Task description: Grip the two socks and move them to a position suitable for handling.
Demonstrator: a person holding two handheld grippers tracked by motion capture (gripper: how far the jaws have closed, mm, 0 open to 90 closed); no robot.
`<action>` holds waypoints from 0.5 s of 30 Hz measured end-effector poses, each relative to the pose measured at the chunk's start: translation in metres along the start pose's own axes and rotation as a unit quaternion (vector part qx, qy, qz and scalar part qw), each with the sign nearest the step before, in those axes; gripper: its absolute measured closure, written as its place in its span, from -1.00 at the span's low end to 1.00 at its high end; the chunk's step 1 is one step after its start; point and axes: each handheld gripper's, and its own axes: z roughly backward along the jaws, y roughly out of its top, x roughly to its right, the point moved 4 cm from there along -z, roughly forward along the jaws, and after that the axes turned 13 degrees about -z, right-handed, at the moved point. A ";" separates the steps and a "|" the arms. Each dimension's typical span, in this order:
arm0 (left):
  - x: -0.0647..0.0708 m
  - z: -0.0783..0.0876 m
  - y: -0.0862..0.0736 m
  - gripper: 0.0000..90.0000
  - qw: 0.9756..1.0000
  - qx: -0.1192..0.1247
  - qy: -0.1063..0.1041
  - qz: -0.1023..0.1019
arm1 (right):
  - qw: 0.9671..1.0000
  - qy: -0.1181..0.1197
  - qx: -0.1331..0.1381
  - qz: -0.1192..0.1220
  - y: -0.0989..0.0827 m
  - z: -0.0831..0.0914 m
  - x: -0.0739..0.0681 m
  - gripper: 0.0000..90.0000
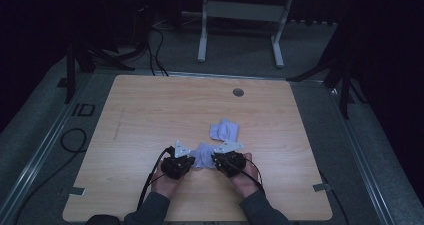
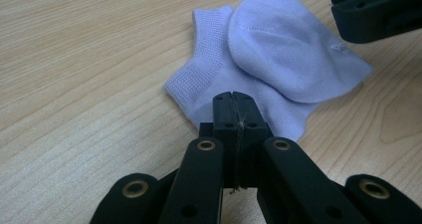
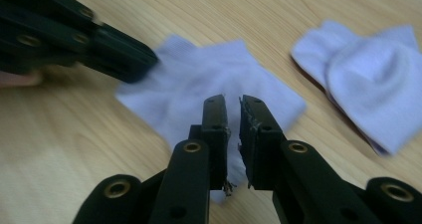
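A pale lilac sock [image 1: 202, 155] lies folded on the wooden table [image 1: 150, 110], between my two grippers. My left gripper [image 2: 233, 100] is shut, its tips over the near edge of this sock [image 2: 278, 50]; I cannot tell whether cloth is pinched. From the right gripper view, the left gripper [image 3: 99, 45] touches the sock's [image 3: 209, 74] far left corner. My right gripper [image 3: 233, 104] stands open by a narrow gap above the sock's near edge, with nothing pressed between the pads. A second lilac sock [image 1: 224, 130] lies just beyond, also at the right [image 3: 368, 74].
A round grommet hole [image 1: 238, 92] sits near the table's far edge. Cables [image 1: 150, 180] trail from the grippers toward the front edge. A metal frame [image 1: 240, 15] and dark stands stand on the floor beyond the table. The person's hands [image 1: 245, 180] hold both grippers.
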 end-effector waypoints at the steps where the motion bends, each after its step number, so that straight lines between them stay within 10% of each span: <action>1: 0.000 0.000 0.000 0.99 1.000 0.000 0.000 0.000 | 1.000 0.004 0.001 0.006 0.001 0.000 -0.003 0.79; 15: 0.000 0.000 0.000 0.99 1.000 0.001 0.000 -0.003 | 0.998 0.026 -0.029 0.048 -0.003 -0.020 -0.026 0.76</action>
